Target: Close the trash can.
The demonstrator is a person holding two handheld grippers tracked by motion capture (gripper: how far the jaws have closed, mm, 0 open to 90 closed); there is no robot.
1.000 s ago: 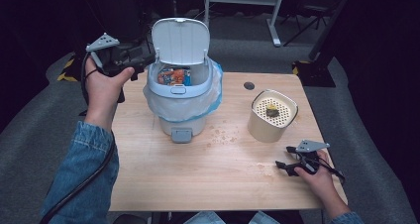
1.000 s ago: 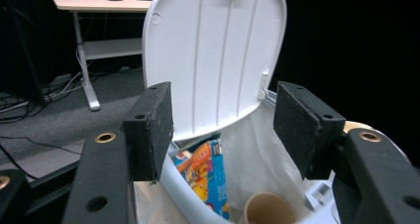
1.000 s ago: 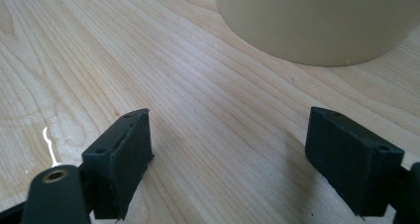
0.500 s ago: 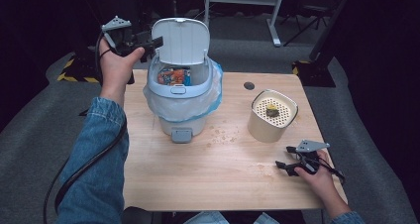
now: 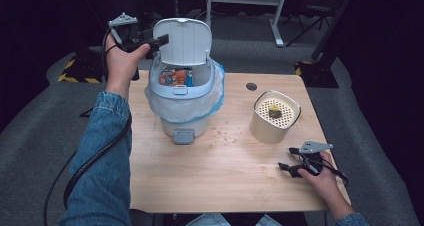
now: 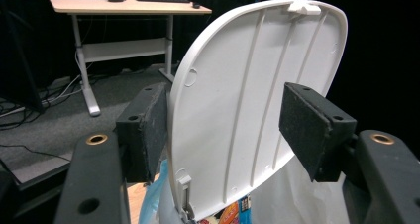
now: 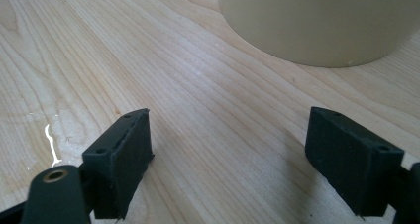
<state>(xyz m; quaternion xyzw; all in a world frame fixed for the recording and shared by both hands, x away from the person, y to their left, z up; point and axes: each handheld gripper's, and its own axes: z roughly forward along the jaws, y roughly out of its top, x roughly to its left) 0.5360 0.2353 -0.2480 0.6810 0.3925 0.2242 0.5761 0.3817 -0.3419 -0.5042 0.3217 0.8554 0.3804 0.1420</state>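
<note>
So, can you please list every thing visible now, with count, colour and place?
trash bin: 1, pale blue-white, table's left-centre, standing
bin lid: 1, white, raised upright at the bin's back
bin liner: 1, translucent bluish, folded over the bin's rim
snack wrapper: 1, orange-blue, inside the bin
perforated canister: 1, cream, table's right
crumbs: several, between bin and canister
table: 1, light wood
desk: 1, background
left gripper: open, at the lid's edge
right gripper: open, on the table

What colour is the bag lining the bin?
The bag is translucent pale blue, folded over the bin's rim. The high view shows it best.
</note>
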